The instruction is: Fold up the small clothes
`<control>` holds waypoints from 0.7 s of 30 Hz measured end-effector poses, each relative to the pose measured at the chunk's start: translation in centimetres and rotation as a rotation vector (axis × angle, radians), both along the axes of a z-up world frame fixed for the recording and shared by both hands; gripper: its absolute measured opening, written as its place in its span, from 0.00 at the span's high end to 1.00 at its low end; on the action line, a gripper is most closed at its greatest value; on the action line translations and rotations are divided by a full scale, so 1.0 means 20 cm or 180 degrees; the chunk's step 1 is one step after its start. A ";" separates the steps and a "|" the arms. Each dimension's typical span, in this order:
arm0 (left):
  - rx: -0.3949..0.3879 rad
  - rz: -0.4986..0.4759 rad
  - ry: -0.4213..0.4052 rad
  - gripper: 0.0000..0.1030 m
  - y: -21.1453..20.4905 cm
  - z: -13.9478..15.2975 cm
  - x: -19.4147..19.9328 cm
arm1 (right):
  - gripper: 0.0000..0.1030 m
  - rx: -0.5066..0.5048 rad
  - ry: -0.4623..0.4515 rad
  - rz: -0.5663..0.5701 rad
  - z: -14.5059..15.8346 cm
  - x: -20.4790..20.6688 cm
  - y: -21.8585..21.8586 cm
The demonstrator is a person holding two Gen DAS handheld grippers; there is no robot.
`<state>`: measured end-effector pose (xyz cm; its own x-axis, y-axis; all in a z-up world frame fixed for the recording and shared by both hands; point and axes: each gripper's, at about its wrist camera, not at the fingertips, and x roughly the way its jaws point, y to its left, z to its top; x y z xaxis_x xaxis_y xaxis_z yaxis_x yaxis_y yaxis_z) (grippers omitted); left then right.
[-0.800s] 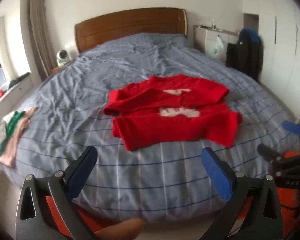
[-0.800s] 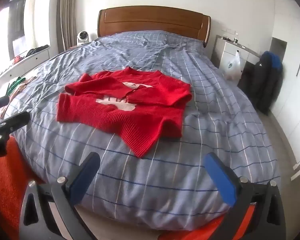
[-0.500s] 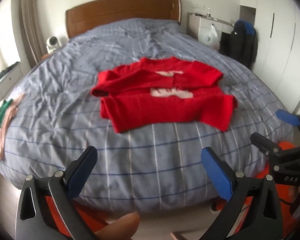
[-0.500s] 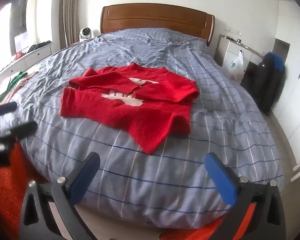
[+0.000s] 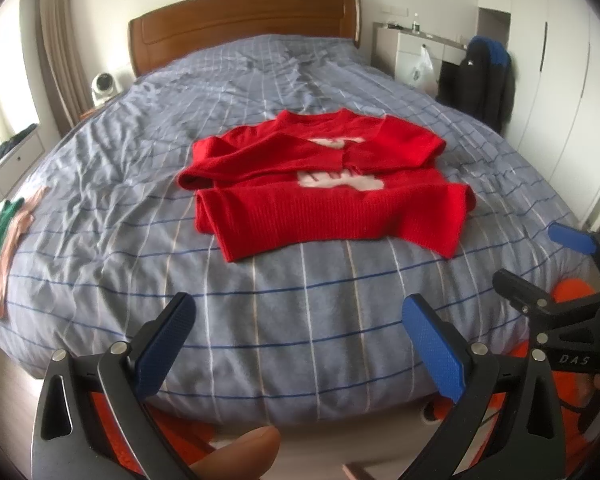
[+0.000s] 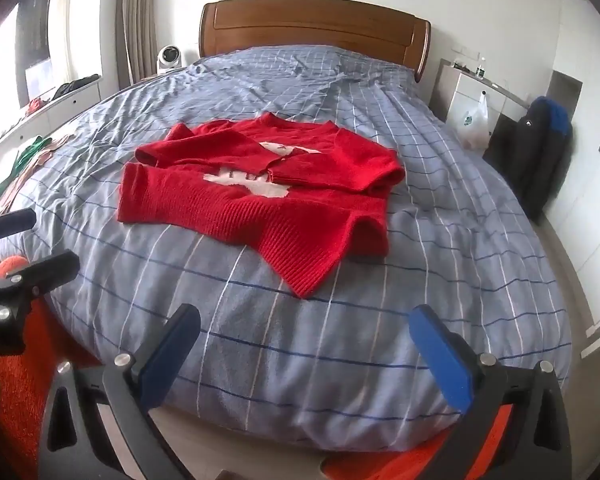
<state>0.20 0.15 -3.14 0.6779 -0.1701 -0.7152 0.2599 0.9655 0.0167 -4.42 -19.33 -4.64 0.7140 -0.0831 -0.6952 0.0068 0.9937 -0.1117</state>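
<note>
We see the red sweater (image 5: 324,192) lying flat in the middle of the bed (image 5: 260,320), its hem toward the near edge and its neck toward the far headboard (image 5: 244,20). Both sleeves are already folded in across the chest, where they cover part of a white motif, so we judge the first folds done; what is left, as we read it, is to bring the body over on itself into a compact stack, and the near right corner of the hem, which sticks out in a point, probably wants squaring first. We hold both tools back from the garment, over the near edge of the bed: the left gripper (image 5: 296,336) has its blue pads spread as wide as they go with nothing between them, and the right gripper (image 6: 304,344) is just as wide and just as empty, tipped down toward the bedspread. Far out at the left edge of the bed lies a small heap of green and pink clothes (image 5: 4,240), perhaps already folded, though the view there is too distorted to say.
</note>
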 end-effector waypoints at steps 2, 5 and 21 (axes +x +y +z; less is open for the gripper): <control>0.0003 -0.0013 -0.0005 0.00 0.01 0.01 0.00 | 0.00 0.0001 0.0001 -0.0003 0.00 0.00 0.00; 0.0024 -0.0033 -0.0011 0.00 0.01 0.00 0.00 | 0.00 0.0005 -0.0011 -0.0006 0.00 0.00 -0.01; 0.0042 -0.0037 0.0044 0.00 -0.01 -0.02 0.01 | 0.00 -0.0028 0.0048 -0.0010 -0.03 0.02 0.01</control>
<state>0.31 -0.14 -3.59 0.6660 -0.1684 -0.7267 0.2713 0.9622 0.0256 -4.10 -19.19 -5.17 0.7031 -0.0914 -0.7052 0.0080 0.9927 -0.1207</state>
